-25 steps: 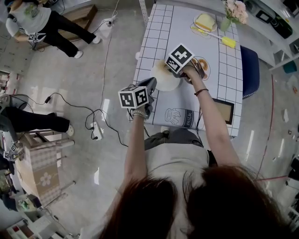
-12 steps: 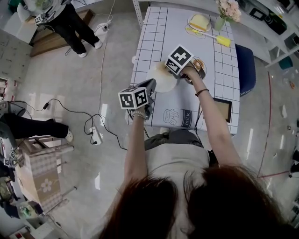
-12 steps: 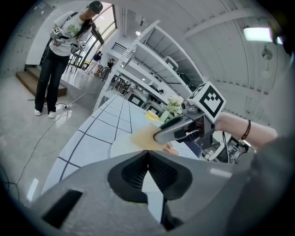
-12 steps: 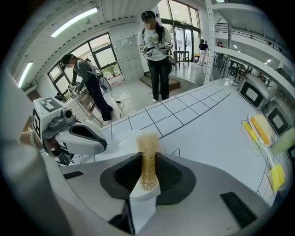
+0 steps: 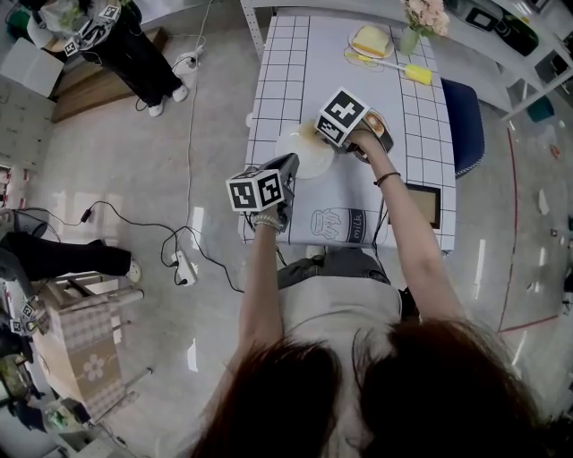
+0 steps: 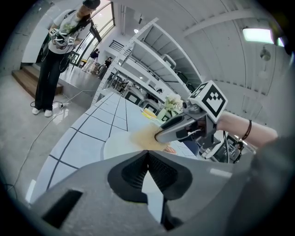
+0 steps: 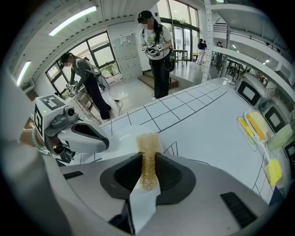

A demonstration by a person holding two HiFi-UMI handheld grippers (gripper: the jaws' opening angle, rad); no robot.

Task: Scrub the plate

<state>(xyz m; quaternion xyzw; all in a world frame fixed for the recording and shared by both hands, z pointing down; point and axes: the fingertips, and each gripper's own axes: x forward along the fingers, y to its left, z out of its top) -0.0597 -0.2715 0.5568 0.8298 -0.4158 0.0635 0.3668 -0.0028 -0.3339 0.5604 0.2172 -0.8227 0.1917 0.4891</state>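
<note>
**Plate and tools, seen from the head view and both tool views.** The white plate [image 5: 303, 159] lies flat on the grid-patterned counter [image 5: 286, 63], close to the counter's left edge and toward the person's end. The right tool [image 5: 315, 136] reaches over the plate from the right. Its jaws pinch a tan scrubbing sponge [image 7: 148, 140], which juts past the tips and rests on the plate's surface. The left tool [image 6: 147, 153] has its jaws pressed together with nothing seen between them. Its tips are at the plate's near rim, but whether they touch the rim cannot be told. The two tools face each other across the plate. At the counter's far end lie a yellow-ended utensil [image 5: 414, 73] and a vase of flowers [image 5: 421, 20]. A second person [image 5: 125, 45] stands on the floor well to the left of the counter.
</note>
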